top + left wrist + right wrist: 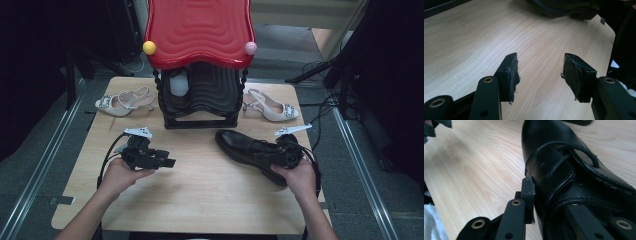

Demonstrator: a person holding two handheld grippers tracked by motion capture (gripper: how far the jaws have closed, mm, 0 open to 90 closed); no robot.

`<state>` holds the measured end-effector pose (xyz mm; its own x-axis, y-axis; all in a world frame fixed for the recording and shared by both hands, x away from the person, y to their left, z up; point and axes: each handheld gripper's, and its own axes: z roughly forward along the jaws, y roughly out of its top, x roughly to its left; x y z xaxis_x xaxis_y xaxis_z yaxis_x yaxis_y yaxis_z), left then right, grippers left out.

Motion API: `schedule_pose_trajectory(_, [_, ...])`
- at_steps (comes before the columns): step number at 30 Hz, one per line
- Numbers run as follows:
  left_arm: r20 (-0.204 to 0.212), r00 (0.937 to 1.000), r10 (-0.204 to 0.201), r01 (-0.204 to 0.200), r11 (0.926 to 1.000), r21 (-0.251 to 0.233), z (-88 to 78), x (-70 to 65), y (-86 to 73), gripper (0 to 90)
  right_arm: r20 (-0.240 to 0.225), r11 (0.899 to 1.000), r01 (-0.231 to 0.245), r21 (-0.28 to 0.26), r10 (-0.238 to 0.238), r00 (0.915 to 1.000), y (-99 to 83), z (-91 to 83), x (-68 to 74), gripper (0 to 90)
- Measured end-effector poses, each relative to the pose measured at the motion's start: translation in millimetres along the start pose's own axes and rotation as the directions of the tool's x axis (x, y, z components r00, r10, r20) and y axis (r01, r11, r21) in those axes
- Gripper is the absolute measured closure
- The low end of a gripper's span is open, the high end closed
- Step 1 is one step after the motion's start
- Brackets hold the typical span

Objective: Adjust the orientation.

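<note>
In front of the red-roofed black plastic shoe rack (200, 95) on the table (200, 200), my right hand-held gripper (286, 154) clamps the black leather lace-up shoe (245, 147) by its collar. Held so far back, it could twist loose. My left hand-held gripper (167, 161) gapes empty.

rack: the black tiered plastic shoe rack with a red wavy top (200, 100) stands at the far middle of the light wooden table (200, 200)
left of rack: a white slingback heeled sandal (122, 101)
right of rack: a second white slingback sandal (272, 106)
before rack, right: a black leather lace-up shoe (247, 147)
before rack, left: the left gripper (167, 162)
at shoe's heel end: the right gripper (280, 152)
</note>
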<state>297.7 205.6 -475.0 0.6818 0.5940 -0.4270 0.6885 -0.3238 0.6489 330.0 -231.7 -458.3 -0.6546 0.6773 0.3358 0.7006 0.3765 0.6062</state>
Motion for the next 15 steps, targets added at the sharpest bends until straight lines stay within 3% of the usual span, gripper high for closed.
schedule_pose_trajectory(7, [-0.009,0.9997,-0.023,0.023,0.9996,-0.014,-5.7,-1.4,-8.4,47.3,-0.036,0.998,0.062,0.005,-0.062,0.9974,20.5,24.5,21.3,79.4])
schedule_pose_trajectory(15, [-0.017,0.9994,-0.028,0.028,0.9992,-0.028,-5.4,-3.3,-10.4,47.3,-0.074,0.996,0.086,0.031,-0.084,0.9937,34.7,52.0,40.9,79.4])
